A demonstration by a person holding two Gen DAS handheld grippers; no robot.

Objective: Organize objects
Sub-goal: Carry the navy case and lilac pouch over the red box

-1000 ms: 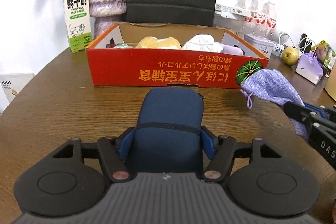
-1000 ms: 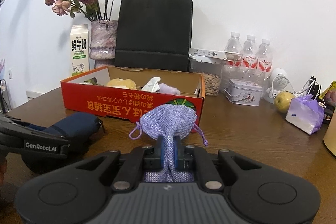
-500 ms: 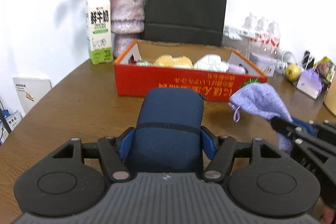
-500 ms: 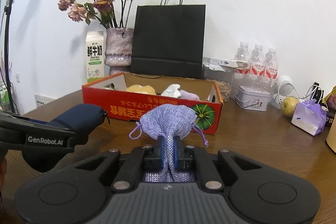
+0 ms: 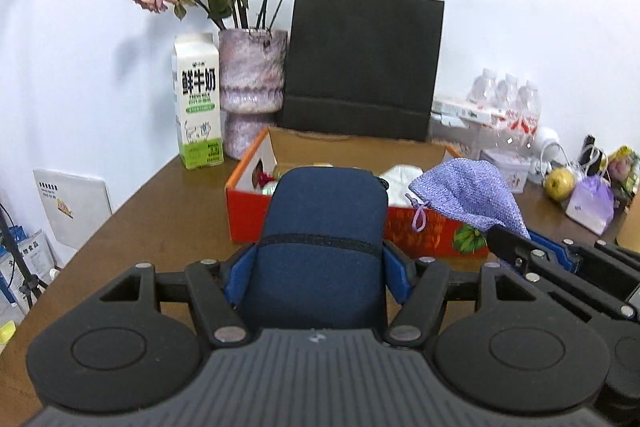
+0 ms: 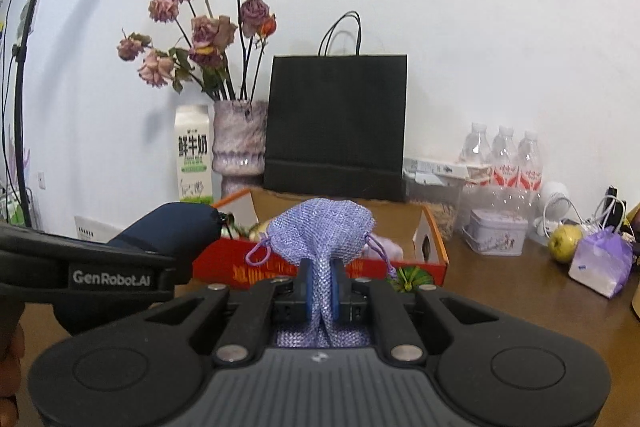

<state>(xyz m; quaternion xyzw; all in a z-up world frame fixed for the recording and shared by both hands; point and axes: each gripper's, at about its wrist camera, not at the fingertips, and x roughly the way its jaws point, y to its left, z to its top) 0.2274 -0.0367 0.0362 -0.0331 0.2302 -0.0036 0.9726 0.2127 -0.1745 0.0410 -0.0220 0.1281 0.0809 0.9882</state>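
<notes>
My left gripper [image 5: 318, 267] is shut on a navy blue zip pouch [image 5: 324, 227] and holds it in the air in front of the red cardboard box [image 5: 424, 231]. My right gripper [image 6: 322, 287] is shut on a lilac knitted drawstring bag [image 6: 320, 231], also lifted, just right of the left one. The bag shows in the left wrist view [image 5: 468, 195], and the pouch shows in the right wrist view [image 6: 168, 231]. The box [image 6: 352, 273] holds a white cloth [image 5: 400, 179] and other small items.
Behind the box stand a milk carton [image 5: 198, 103], a vase of dried roses [image 5: 252, 83] and a black paper bag [image 5: 360, 63]. At the right are water bottles [image 6: 504, 159], a tin [image 6: 498, 231], a pear [image 6: 564, 243] and a lilac packet [image 6: 602, 263]. The brown table [image 5: 160, 223] ends at the left.
Both grippers have risen with their loads and moved nearer the box. The pouch and the bag were low over the table a second ago and now hang at the box rim's height.
</notes>
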